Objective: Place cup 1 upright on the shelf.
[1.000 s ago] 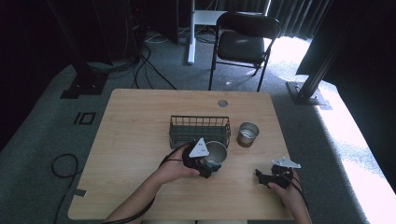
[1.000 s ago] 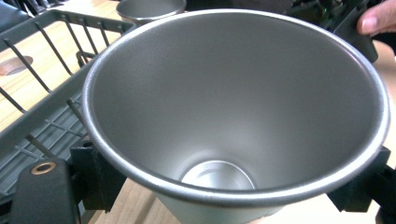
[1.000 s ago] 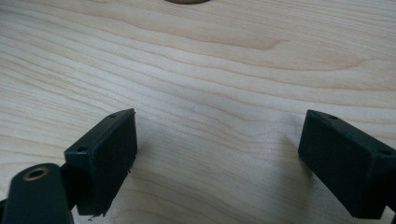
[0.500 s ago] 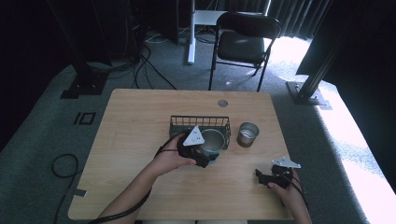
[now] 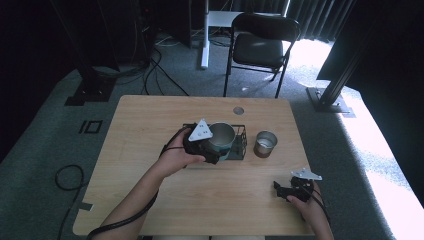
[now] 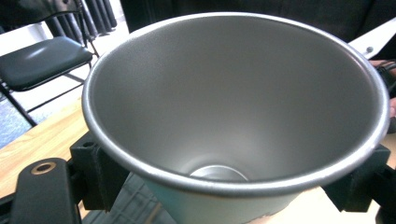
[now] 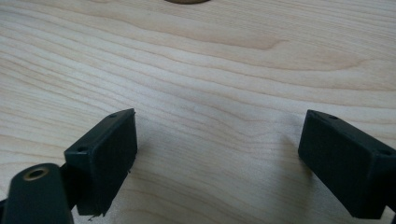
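Looking down in the high view, a round brushed-metal cup is seen clamped in the left gripper, raised over the black wire basket near the middle of the light wooden table. A smaller metal cup stands on the table at about three o'clock from the basket, just beside it. The right gripper rests low near the table's edge at about five o'clock, well apart from both cups.

In the left gripper view, the held metal cup is seen from above its mouth, with the black jaws pressed against its outer wall on either side just under the rolled rim; it is empty. It is judged light, rigid and rather slick, so the grip under the rim lip is the sound one, and a squeeze lower on the tapered wall could let it slide.

In the right gripper view, the jaws are seen spread wide over bare wood grain, with nothing between them.

Against the frame a second ago, the cup is seen carried from the basket's near side, at six o'clock, up over the basket; the right gripper is unchanged.
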